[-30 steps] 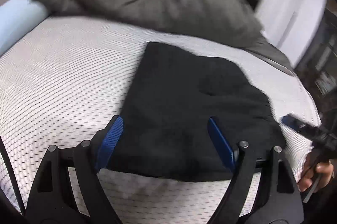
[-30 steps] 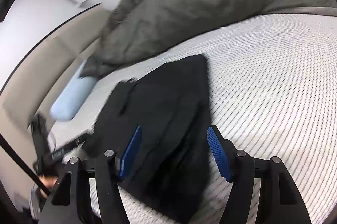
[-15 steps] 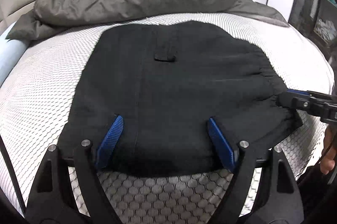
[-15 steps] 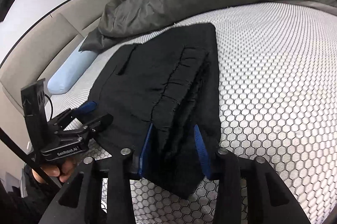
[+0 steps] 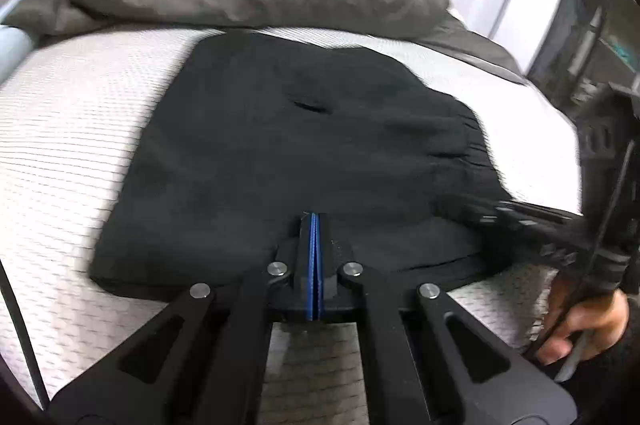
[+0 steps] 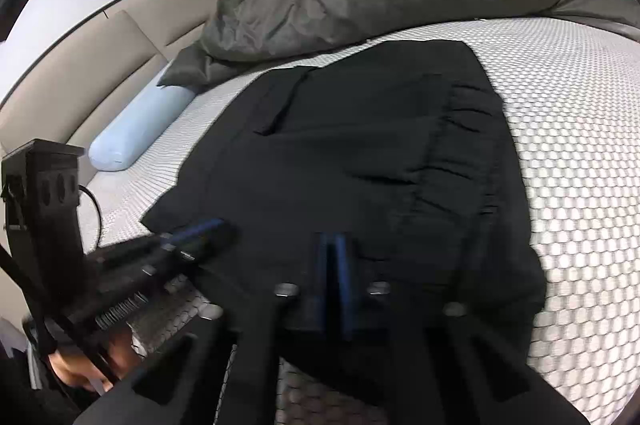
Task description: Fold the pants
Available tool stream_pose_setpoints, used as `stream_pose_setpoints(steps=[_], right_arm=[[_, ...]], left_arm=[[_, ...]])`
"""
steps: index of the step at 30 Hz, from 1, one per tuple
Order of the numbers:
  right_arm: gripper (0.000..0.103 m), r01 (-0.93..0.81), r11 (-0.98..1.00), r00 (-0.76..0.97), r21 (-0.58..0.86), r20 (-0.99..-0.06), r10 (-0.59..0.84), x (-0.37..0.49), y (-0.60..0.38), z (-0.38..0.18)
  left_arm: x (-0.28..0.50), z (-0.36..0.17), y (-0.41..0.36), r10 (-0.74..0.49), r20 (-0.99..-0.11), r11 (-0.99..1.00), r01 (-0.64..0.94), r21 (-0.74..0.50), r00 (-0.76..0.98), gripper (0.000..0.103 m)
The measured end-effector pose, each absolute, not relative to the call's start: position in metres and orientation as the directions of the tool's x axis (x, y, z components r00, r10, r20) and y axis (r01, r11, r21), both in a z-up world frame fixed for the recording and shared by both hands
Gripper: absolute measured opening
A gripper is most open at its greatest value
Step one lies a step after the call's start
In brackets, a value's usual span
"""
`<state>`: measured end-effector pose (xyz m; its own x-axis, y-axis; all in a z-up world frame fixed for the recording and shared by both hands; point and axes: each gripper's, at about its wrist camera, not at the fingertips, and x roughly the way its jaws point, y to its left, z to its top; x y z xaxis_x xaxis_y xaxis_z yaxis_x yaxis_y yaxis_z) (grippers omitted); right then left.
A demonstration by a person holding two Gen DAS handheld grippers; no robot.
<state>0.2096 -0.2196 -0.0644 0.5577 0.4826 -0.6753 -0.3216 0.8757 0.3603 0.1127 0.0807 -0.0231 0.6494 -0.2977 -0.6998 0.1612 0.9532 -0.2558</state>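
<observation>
Both grippers now closed; half a second ago left gripper (image 5: pixel 314 221) gaped wide, right gripper (image 6: pixel 334 245) was narrowing. Each pinches the near hem of the black pants (image 5: pixel 304 145), flat mid-mattress (image 5: pixel 72 113) near its front edge. Next fold looks ready to lift
</observation>
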Motion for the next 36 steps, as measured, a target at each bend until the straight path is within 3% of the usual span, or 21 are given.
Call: stream_pose_setpoints(steps=[3, 5, 8, 13, 19, 24, 30, 36], right_arm=[[0.0, -0.306, 0.874, 0.566, 0.378, -0.666, 0.486, 0.207, -0.231, -0.066], [0.0, -0.311, 0.872, 0.566, 0.378, -0.664, 0.489, 0.204, -0.233, -0.067], [0.0, -0.317, 0.876, 0.57, 0.363, -0.665, 0.482, 0.201, -0.233, -0.066], [0.012, -0.337, 0.867, 0.573, 0.367, -0.651, 0.498, 0.198, -0.228, -0.051], [0.012, -0.401, 0.854, 0.509, 0.33, -0.695, 0.508, 0.242, -0.188, -0.034], [0.004, -0.376, 0.893, 0.481, 0.248, -0.771, 0.417, 0.264, -0.186, -0.061], [0.004, -0.333, 0.897, 0.493, 0.292, -0.757, 0.43, 0.256, -0.228, -0.06], [0.025, -0.423, 0.862, 0.496, 0.279, -0.725, 0.478, 0.262, -0.199, -0.031]], left_arm=[[0.121, -0.024, 0.112, -0.35, -0.686, 0.926, 0.124, -0.357, 0.638, 0.0], [0.12, -0.02, 0.122, -0.265, -0.693, 0.951, 0.064, -0.302, 0.67, 0.0], [0.121, -0.014, 0.127, -0.295, -0.676, 0.934, 0.056, -0.352, 0.676, 0.0], [0.135, 0.0, 0.088, -0.342, -0.673, 0.935, 0.165, -0.314, 0.655, 0.0], [0.196, -0.016, 0.056, -0.354, -0.758, 0.935, 0.202, -0.291, 0.547, 0.0], [0.197, -0.022, 0.094, -0.438, -0.721, 0.895, 0.184, -0.407, 0.536, 0.0], [0.181, -0.017, 0.141, -0.318, -0.726, 0.93, 0.05, -0.365, 0.61, 0.0], [0.199, 0.008, 0.106, -0.364, -0.704, 0.929, 0.179, -0.324, 0.61, 0.001]])
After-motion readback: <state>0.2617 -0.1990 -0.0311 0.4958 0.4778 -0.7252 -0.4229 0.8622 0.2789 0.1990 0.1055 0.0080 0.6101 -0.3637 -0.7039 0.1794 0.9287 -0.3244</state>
